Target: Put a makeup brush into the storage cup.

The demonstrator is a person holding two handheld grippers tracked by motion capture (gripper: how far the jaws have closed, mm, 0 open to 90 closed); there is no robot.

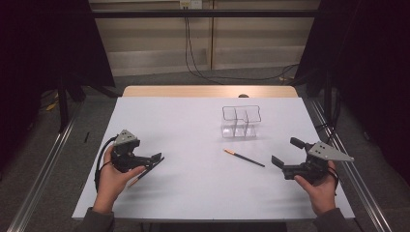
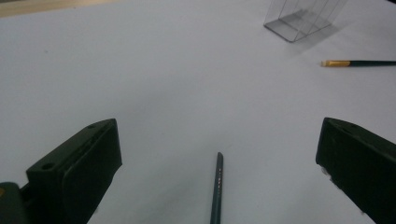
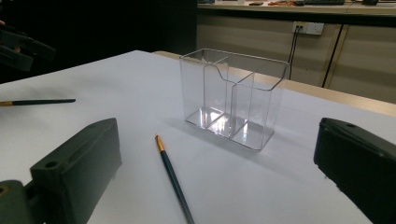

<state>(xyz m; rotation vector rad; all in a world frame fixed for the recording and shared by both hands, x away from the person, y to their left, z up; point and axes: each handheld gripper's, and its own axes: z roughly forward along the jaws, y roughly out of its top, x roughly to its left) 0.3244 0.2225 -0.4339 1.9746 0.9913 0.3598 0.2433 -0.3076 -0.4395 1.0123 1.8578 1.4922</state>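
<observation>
My left gripper (image 1: 157,159) rests on the white table sheet (image 1: 193,130) with its jaws spread wide around a thin dark-green paintbrush (image 2: 217,186). The brush lies flat between them, apart from both, its long axis along the gripper and its free end pointing forward. From above, its pale end pokes out beside my left hand (image 1: 116,179). My right gripper (image 1: 283,152) is also wide open, holding nothing. A second dark-green paintbrush with a gold ferrule (image 1: 244,158) lies ahead of it, bristles toward the clear plastic two-compartment holder (image 3: 233,100). My right gripper view shows that holder's divider plainly.
</observation>
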